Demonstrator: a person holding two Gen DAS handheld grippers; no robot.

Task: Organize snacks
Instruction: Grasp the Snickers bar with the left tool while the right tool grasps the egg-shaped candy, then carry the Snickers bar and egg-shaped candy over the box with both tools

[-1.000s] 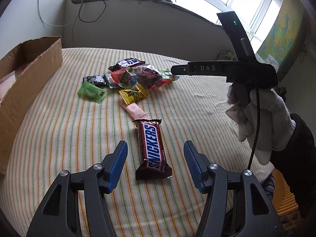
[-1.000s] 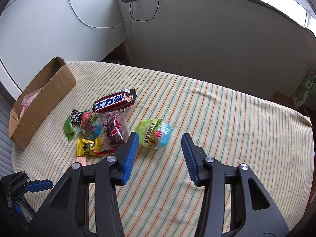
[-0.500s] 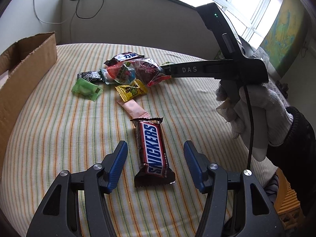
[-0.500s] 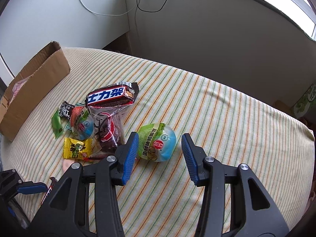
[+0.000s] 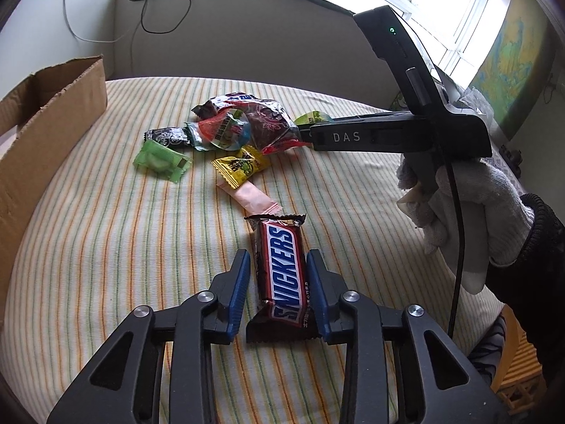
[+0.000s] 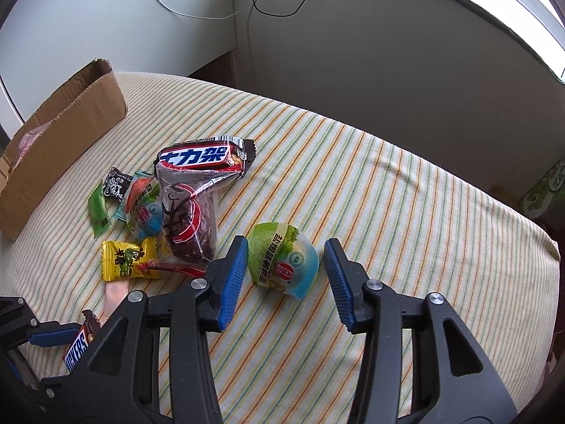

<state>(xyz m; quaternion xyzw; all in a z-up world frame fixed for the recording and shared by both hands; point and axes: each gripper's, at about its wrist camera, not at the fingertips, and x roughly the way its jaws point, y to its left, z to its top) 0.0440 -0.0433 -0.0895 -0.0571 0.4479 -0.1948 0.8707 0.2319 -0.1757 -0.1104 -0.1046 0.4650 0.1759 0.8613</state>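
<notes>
The left gripper (image 5: 278, 282) pinches a Snickers bar (image 5: 282, 275) between nearly closed blue pads on the striped cloth (image 5: 106, 247). Only the right wrist view shows the right gripper (image 6: 284, 277) wide open, flanking a green-blue round packet (image 6: 282, 263).

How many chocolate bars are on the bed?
2. One chocolate bar lies between the left tool fingers; the other chocolate bar sits behind the snack pile. More may be hidden.

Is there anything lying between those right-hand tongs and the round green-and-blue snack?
Nothing visible. The open right tongs already straddle the green-and-blue snack, with bare striped cloth around it; the dark red packet lies off to its left.
</notes>
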